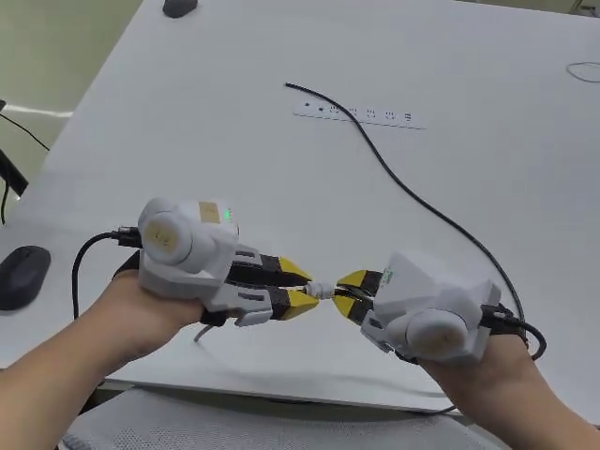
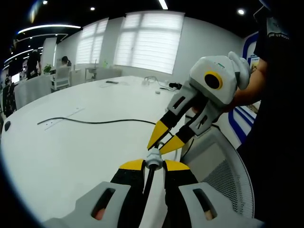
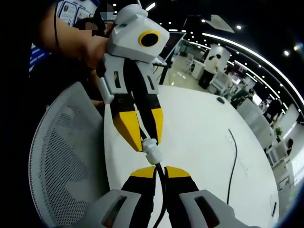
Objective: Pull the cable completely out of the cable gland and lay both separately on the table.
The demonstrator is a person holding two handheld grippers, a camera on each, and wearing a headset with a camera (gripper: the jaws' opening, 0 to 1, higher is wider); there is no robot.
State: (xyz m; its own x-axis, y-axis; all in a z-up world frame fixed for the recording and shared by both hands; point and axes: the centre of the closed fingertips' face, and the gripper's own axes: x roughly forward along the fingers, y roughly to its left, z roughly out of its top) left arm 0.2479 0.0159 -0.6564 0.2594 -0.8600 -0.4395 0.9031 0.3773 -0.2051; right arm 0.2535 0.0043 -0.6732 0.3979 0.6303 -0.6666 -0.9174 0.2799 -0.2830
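Head view: left gripper point(image 1: 311, 287) clamped on gland point(image 1: 324, 292) | right gripper point(image 1: 339, 292) pinching cable point(image 1: 412, 192) just beside gland | cable axis runs gripper-to-gripper, straight pull

Bright, even light; edges perhaps warped

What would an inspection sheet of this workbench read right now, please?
Surface: white table.
Job's things: cable gland held above the near edge; black cable runs through it.
Clutter: computer mouse at the left; white marked strip.
Grippers: left hand-held gripper shut on the gland; right hand-held gripper shut on the cable beside it.
Cables: long black lead lies across the table over the strip; whether it is the job's cable, cannot tell.
Surroundings: white mesh chair; office windows.
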